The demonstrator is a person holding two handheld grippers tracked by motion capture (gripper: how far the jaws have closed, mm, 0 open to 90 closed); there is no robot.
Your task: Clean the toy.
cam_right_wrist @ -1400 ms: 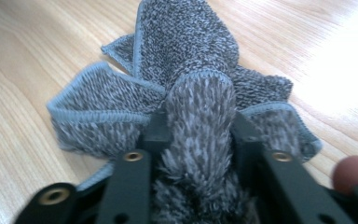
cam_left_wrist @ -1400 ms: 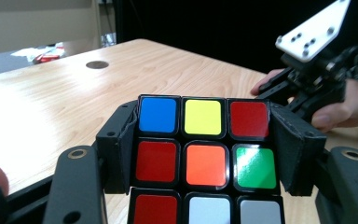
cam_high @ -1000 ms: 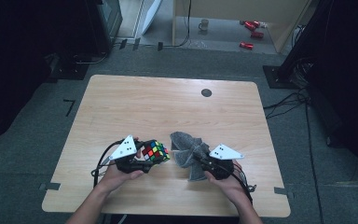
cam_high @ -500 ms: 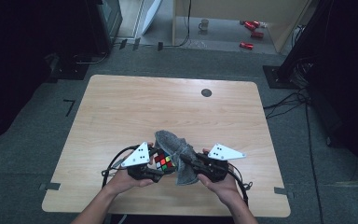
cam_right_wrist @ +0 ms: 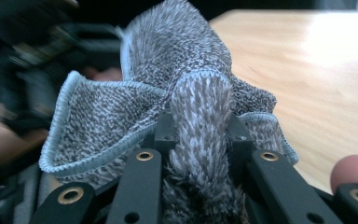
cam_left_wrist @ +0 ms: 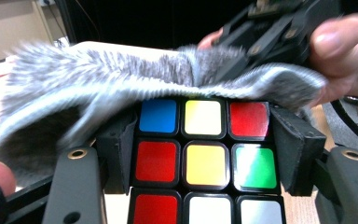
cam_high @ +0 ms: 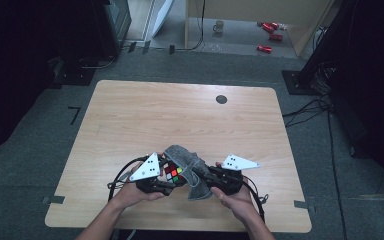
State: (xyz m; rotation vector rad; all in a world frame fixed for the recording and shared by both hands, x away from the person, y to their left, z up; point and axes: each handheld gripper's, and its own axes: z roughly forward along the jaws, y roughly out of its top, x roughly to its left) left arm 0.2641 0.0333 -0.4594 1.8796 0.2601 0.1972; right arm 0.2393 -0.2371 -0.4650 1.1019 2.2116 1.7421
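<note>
A Rubik's cube [cam_left_wrist: 204, 154] with blue, yellow, red, green and white squares sits between the black pads of my left gripper [cam_left_wrist: 204, 149], which is shut on it. From above, the cube [cam_high: 173, 173] shows near the table's front edge with my left gripper [cam_high: 169, 177] around it. A grey fluffy cloth [cam_right_wrist: 186, 93] is pinched in my right gripper [cam_right_wrist: 199, 135]. The cloth [cam_high: 187, 162] lies draped over the top of the cube, and its fringe [cam_left_wrist: 121, 79] covers the cube's upper edge. My right gripper [cam_high: 202, 176] is close to the right of the cube.
The wooden table [cam_high: 180, 115] has a small dark round hole [cam_high: 221, 99] near its far edge. Cables trail from both grippers toward the front edge. Beyond the table on the floor are red cans [cam_high: 270, 35] and a mug [cam_high: 219, 26].
My two grippers have come together: the left one with the cube moved right, the right one brought the cloth left over the cube. In the last half second little has shifted.
</note>
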